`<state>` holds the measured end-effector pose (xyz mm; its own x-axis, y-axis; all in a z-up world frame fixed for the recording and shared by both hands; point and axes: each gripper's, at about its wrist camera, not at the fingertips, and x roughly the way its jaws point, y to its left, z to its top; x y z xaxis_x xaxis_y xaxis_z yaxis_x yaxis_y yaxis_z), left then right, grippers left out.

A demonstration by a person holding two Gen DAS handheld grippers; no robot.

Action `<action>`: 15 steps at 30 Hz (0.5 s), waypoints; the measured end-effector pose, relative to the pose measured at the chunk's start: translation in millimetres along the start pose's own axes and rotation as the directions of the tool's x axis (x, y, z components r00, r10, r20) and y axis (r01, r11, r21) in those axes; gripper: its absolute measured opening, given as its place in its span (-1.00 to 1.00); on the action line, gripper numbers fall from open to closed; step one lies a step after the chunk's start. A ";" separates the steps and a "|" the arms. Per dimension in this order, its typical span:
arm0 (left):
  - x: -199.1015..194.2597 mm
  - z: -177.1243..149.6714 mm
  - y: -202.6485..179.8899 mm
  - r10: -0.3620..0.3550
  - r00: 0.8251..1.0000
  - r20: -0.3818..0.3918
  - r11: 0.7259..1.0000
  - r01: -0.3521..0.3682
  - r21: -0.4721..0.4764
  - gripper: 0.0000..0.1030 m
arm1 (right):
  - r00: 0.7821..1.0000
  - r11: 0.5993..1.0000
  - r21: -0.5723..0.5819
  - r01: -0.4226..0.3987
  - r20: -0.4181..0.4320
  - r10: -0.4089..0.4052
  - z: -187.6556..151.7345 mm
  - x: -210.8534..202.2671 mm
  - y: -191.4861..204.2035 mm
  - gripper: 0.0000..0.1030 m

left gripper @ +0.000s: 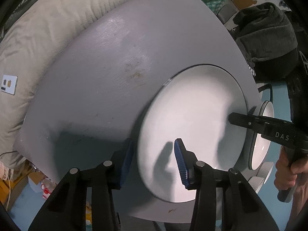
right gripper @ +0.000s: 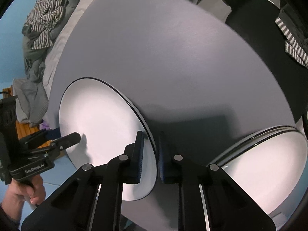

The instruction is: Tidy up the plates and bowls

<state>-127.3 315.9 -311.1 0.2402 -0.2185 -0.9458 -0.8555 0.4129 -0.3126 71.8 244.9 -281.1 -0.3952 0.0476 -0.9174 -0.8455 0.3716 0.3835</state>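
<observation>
A large white plate (left gripper: 192,125) with a thin black rim lies on the round grey table (left gripper: 96,77). My left gripper (left gripper: 154,159) straddles its left rim. One blue pad is outside the edge and one is over the plate, with gaps showing, so it is open. In the right wrist view the same plate (right gripper: 100,125) has its right rim between the blue pads of my right gripper (right gripper: 151,154), which is shut on it. The left gripper (right gripper: 65,134) shows at the plate's far side. A second white dish (right gripper: 259,163) with a black rim sits to the right.
Beige bedding (left gripper: 38,28) lies beyond the table on the left. A dark garment (left gripper: 269,34) hangs over a black chair (right gripper: 259,38) on the right, and striped clothes (right gripper: 44,19) are piled at the far left. A person's hand (left gripper: 288,173) holds the right gripper's handle.
</observation>
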 end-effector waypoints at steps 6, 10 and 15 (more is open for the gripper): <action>-0.7 0.5 9.6 0.012 1.000 0.001 1.000 -0.012 0.017 -0.42 | 1.000 1.000 -0.012 -0.019 -0.004 0.019 -3.1 11.0 13.7 -0.72; -2.3 -0.5 17.4 -0.001 1.000 -0.006 1.000 0.001 0.028 -0.49 | 1.000 1.000 -0.001 -0.026 0.009 0.026 -2.7 10.4 10.9 -0.68; -9.4 -6.3 28.4 -0.011 1.000 -0.006 0.999 0.011 0.038 -0.49 | 0.999 1.000 -0.021 0.006 0.037 -0.006 -7.4 9.9 13.3 -0.67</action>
<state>-156.7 324.1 -310.5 0.2466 -0.2287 -0.9418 -0.8348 0.4436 -0.3262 54.0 243.5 -284.3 -0.3771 0.0793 -0.9228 -0.8552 0.3526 0.3798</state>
